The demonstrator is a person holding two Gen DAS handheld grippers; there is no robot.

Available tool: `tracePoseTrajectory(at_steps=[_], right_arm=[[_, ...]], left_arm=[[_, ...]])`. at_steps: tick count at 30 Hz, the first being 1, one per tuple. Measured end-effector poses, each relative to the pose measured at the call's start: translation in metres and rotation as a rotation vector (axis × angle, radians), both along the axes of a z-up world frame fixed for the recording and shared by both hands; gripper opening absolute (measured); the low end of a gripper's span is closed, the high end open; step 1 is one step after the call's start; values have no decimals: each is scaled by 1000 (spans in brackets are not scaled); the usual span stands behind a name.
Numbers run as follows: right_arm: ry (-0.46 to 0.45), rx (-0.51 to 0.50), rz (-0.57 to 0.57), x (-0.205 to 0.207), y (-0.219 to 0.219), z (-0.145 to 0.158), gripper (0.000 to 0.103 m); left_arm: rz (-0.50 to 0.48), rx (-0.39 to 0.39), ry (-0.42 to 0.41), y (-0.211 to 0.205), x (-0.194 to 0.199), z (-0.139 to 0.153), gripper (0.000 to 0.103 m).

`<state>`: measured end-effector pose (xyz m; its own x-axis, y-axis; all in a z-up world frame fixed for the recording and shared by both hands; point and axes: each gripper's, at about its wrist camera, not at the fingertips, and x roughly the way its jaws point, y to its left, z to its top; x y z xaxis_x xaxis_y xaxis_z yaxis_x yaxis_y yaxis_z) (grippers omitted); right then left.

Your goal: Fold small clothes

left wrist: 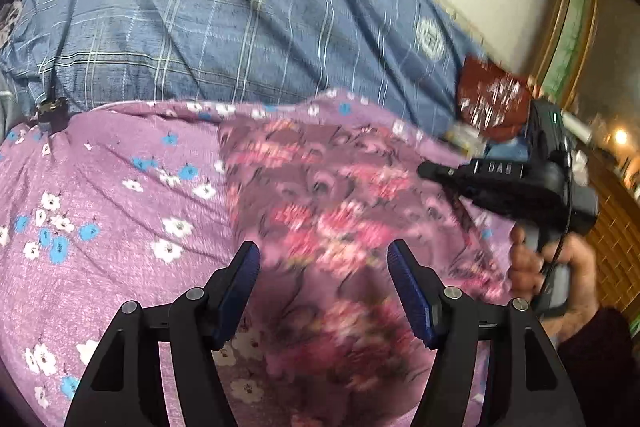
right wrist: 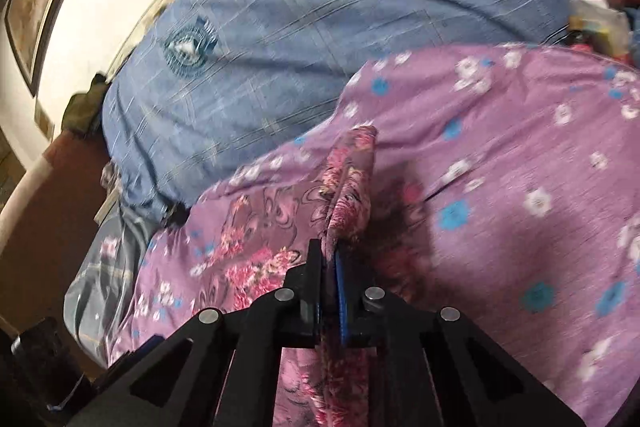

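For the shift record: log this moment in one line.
right gripper: shut on floral garment | left gripper: open, above it

Home bedroom: bed [left wrist: 80, 227], blue quilt [left wrist: 200, 39].

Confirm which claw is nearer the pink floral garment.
Right. The right claw is shut on a fold of the garment; the left claw hangs open above it.
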<state>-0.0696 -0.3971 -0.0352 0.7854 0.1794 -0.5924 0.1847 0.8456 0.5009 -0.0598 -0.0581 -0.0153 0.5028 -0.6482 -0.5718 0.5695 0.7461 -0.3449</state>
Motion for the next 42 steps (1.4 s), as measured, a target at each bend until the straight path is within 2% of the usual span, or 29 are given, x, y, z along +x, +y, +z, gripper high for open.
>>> tracePoseTrajectory(at_steps=[2,3,4,5,6,7,11,13,15,18,20,21,22,23,26,27,29,30,33,37,40,42], right_arm=[[77,28,-51,6,-12,-16,5],[111,46,-67,9,-17,-24,7],[157,70,-63,13,-22,-32,14],[219,76,-63,17,-25,-40,14],[244,81,-78,16,-28,-43,14],[230,90,-100,11,-32,-40,14],[-23,29,-119,-23,-32,12,14],[-128,49,-54,-41,-24,31,14],[-153,92,40,-48,-10,38,14],[-49,86,162,-43,20,26,14],[89,48,183,-34,35,6,14],[186,29,176,-27,39,-11,8],[240,22,160,-24,38,-24,0],[264,37,150,-22,33,-33,0],[234,95,141,-27,24,-27,0],[209,84,132,-30,24,-23,0],[171,58,131,-32,27,-15,9],[160,39,142,-32,28,-12,9],[235,-19,164,-30,39,-20,6],[265,11,162,-28,38,-28,3],[256,-10,139,-25,40,-12,10],[236,-46,136,-14,48,5,12]], left_arm=[[-12,73,28,-15,1,-13,66],[-6,113,21,-22,-1,-16,66],[-1,149,3,-26,-4,-16,66],[0,176,-14,-29,-5,-16,66],[-4,188,-27,-31,-7,-14,66],[-2,179,-25,-30,-7,-10,66],[22,83,-17,-17,-13,6,66],[34,61,-38,-12,-13,11,66],[34,83,-38,-15,-9,7,66],[31,136,-4,-24,3,-5,66],[45,200,8,-30,9,-13,67],[39,224,11,-32,9,-15,67],[30,255,18,-34,11,-19,70],[26,269,23,-35,11,-21,72],[20,255,36,-34,13,-17,72],[21,247,32,-32,13,-14,71],[35,220,0,-27,12,-6,70],[39,198,-18,-24,11,-2,70],[25,162,-34,-16,9,2,70],[19,292,63,-26,14,-24,70],[37,223,127,-22,18,-26,70],[35,222,123,-22,19,-23,70]])
